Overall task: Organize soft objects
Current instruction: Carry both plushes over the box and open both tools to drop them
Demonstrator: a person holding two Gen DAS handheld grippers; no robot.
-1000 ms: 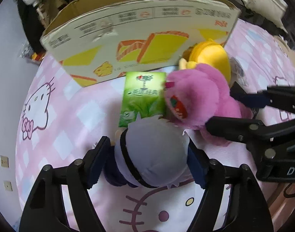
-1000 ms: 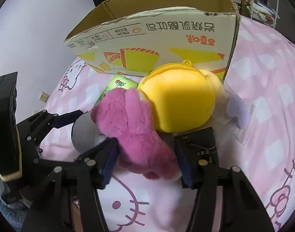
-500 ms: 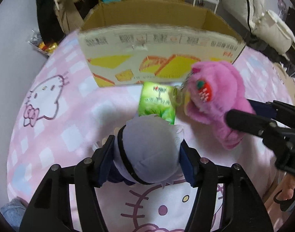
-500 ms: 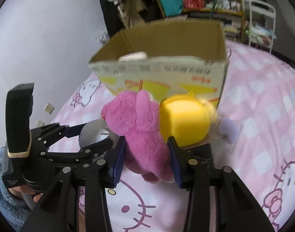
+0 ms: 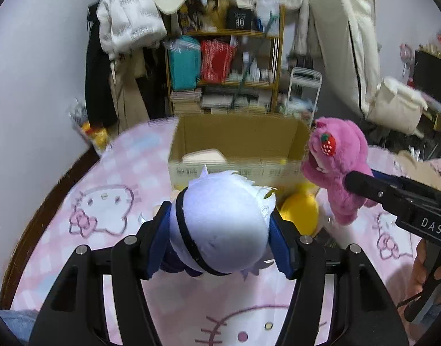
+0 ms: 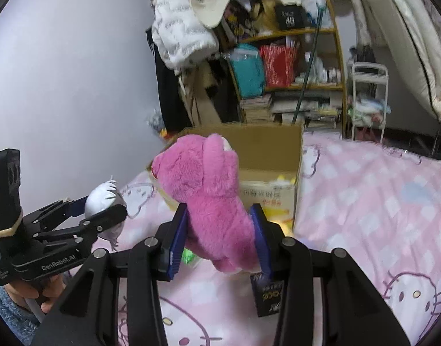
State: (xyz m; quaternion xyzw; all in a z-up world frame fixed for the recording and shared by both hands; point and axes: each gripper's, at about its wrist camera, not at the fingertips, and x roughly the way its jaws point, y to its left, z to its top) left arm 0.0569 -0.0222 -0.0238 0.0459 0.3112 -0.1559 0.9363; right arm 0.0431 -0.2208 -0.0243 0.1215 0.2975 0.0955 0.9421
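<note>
The right gripper (image 6: 219,239) body, seen from the left wrist camera, reads "DAS"; the left gripper (image 5: 219,240) body, seen from the right one, reads "GenRobot.AI". A dark card (image 6: 266,295) on the pink cat-print bedspread (image 6: 379,201) carries gold lettering too small to read. The open cardboard box (image 5: 237,147) has printed characters along its front wall, blurred; inside lies a pale, flat item (image 5: 203,155), unclear what. The left fingers clamp a white plush doll (image 5: 220,225), held above the bed before the box. The right fingers squeeze a pink plush bear (image 6: 209,190) with a strawberry on its face, raised near the box's corner. A yellow plush (image 5: 300,213) lies on the bed against the box.
</note>
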